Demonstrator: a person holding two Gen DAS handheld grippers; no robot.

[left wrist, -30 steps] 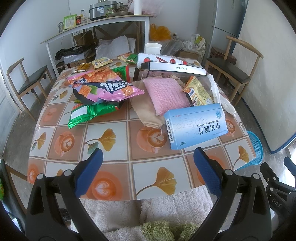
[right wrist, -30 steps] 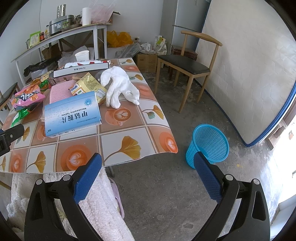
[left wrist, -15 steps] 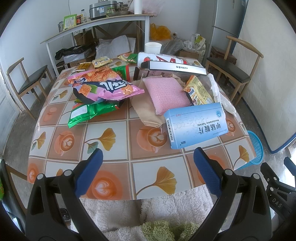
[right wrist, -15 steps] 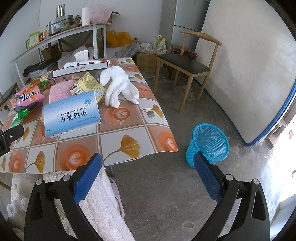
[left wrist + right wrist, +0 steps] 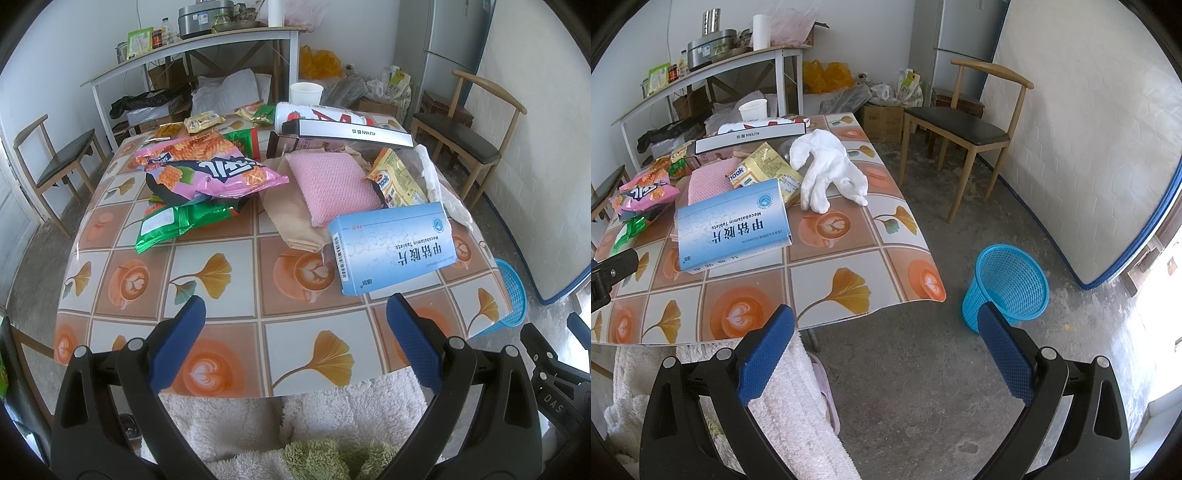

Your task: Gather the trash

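Your left tool (image 5: 293,345) hangs with jaws spread wide and empty over the near edge of the worktop (image 5: 236,328), bare tiles ahead. Your right tool (image 5: 886,349) gapes too, over open floor (image 5: 923,387) beside the worktop corner. The blue tablet box (image 5: 393,247) lies nearest; snack bags (image 5: 207,173) overlap behind it. The blue basket (image 5: 1008,284) stands on the floor, half cut off in the left view.

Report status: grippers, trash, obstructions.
Both hand-held grippers, left and right, open, empty. Trash on table, blue box nearest. Blue basket on floor, unobstructed.
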